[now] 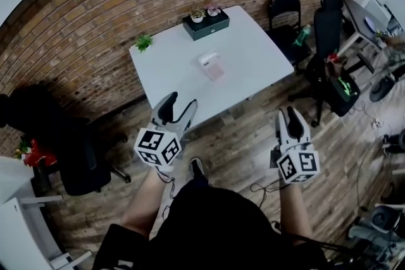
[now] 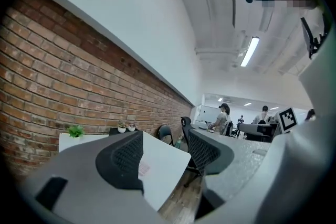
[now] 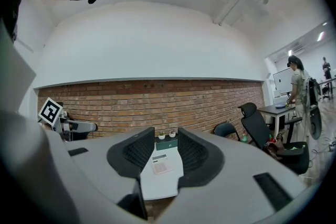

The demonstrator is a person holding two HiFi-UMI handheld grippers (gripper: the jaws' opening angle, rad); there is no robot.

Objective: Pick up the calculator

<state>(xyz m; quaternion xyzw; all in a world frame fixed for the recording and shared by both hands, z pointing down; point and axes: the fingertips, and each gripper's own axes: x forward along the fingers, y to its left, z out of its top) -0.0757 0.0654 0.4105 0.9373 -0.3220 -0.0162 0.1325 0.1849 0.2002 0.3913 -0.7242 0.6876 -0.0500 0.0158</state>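
We count one calculator (image 1: 211,65), lying flat near the middle of the single white table (image 1: 259,69), clear of every edge and touching nothing. One dark green box (image 1: 205,26) stands at the table's far edge, toward the brick wall (image 1: 95,3). It carries two small potted plants (image 1: 197,13) on its top. Whether they sit down inside it we cannot tell. One more little green plant (image 1: 143,42) stands alone at the far left corner of the table.

We see two grippers, both held level over the wooden floor (image 1: 240,148), short of the table's near edge. The left gripper (image 1: 182,102) has its jaws set wide, with nothing between them. The right gripper (image 1: 288,113) has its jaws at a narrower gap, also with nothing in them. In the right gripper view the calculator shows through that gap, well ahead on the table.

We count three black chairs: one (image 1: 73,148) off the left side and two (image 1: 285,9) beyond the right corner.
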